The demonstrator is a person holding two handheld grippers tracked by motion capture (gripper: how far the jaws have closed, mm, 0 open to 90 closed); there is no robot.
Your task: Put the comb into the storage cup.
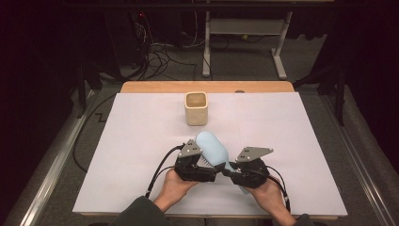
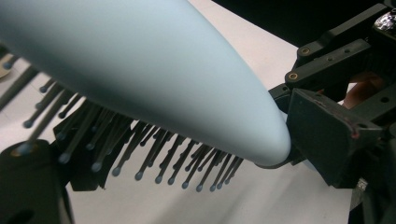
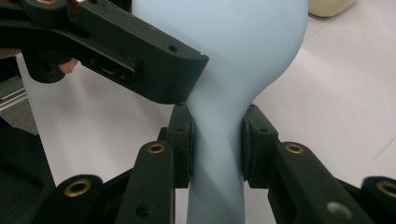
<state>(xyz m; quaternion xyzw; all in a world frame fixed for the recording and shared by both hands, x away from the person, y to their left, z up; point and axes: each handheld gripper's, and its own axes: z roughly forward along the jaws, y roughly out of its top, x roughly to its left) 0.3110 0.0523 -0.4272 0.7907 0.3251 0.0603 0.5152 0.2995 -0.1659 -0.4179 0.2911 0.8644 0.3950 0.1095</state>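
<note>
A light blue hairbrush hangs low over the white sheet between my two grippers, dark bristles facing down. My right gripper is shut on its handle; in the right gripper view both pads press on the narrow neck. My left gripper sits under the brush head, on the bristle side. One of its black jaws lies against the left edge of the head in the right gripper view. The brush hides how its jaws stand.
A cream square cup stands upright at the far middle of the white sheet, beyond the brush. A wooden table edge runs behind it. Cables trail from both grippers toward the person's hands.
</note>
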